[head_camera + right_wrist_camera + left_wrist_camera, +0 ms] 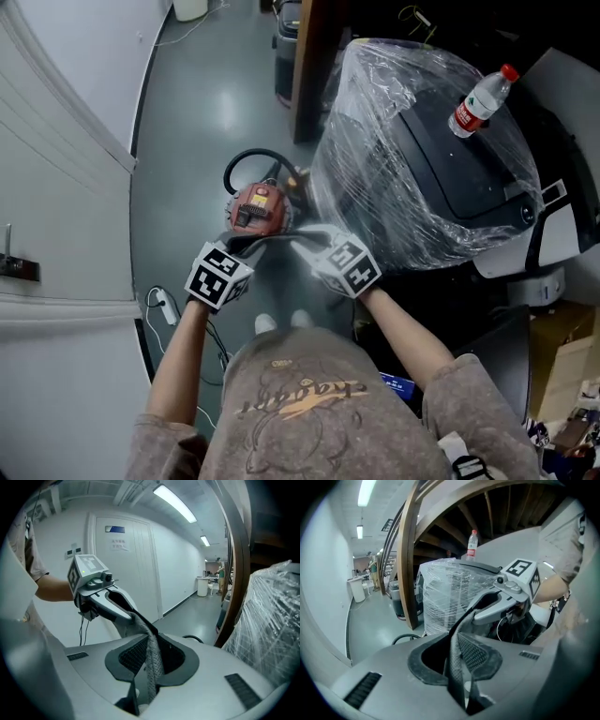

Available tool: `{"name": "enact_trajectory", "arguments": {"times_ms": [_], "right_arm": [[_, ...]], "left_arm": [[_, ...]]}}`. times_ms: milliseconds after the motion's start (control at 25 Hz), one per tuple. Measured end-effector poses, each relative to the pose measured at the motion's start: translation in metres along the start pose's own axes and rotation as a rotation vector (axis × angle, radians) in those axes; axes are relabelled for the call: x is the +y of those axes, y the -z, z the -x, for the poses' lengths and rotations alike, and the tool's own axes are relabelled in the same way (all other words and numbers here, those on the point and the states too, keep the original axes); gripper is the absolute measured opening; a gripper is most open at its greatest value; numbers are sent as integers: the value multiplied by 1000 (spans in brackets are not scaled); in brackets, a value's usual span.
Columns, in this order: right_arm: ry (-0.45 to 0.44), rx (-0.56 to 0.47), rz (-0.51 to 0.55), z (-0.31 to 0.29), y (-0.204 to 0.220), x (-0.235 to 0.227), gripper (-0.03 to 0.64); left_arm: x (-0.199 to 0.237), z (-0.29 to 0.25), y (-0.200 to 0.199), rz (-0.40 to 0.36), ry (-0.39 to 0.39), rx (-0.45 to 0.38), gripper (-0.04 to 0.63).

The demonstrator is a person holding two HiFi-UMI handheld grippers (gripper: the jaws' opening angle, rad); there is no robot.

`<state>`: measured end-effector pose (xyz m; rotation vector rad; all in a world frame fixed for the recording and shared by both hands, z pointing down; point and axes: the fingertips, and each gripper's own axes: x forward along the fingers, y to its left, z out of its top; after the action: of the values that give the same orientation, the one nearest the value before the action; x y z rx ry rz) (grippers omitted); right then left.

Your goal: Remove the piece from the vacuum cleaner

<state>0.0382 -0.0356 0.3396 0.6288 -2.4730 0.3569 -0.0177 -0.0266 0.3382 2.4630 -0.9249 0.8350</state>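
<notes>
Down at floor level in the head view: red vacuum point(258, 208) sits just ahead of the feet, hose point(246, 161) looped behind it. Piece point(278, 240) is a thin strip strung between left gripper point(246, 247) and right gripper point(306, 246), just over the vacuum's near side. I can't tell whether any part of it is attached to the body. Wrapped unit point(422, 159) with a bottle point(481, 101) on top crowds the right side, post point(309, 66) stands behind, power strip point(165, 306) and its cable lie by the left foot. Left gripper view: jaws pinched nearly together on one end of the strip, mesh weave visible, and it runs up to the other gripper. Right gripper view: same thing mirrored, jaws clamped on grey mesh, strip bending over to the left gripper. My read is that it's light, soft and floppy: it drapes, has no stiffness and is unlikely to break. The mesh gives the pads bite, so slip risk looks low. Best hold is at the two ends, flat across the width, as now; a single grip would leave it dangling. Snag risks on the way up are the hose and the film wrap to the right.
</notes>
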Motion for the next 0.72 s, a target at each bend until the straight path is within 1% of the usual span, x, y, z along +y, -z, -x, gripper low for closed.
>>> {"name": "enact_trajectory", "arguments": {"times_ms": [160, 320, 560, 720], "right_arm": [[16, -32, 8, 14, -22, 2, 55], [27, -54, 28, 21, -39, 2, 54], [37, -67, 62, 29, -54, 4, 54], [45, -77, 53, 40, -60, 15, 54]], "left_arm": [[-3, 18, -20, 18, -24, -39, 63], [0, 29, -36, -10, -37, -54, 63], [-1, 40, -48, -32, -45, -69, 62], [-11, 53, -50, -36, -51, -89, 61]]}}
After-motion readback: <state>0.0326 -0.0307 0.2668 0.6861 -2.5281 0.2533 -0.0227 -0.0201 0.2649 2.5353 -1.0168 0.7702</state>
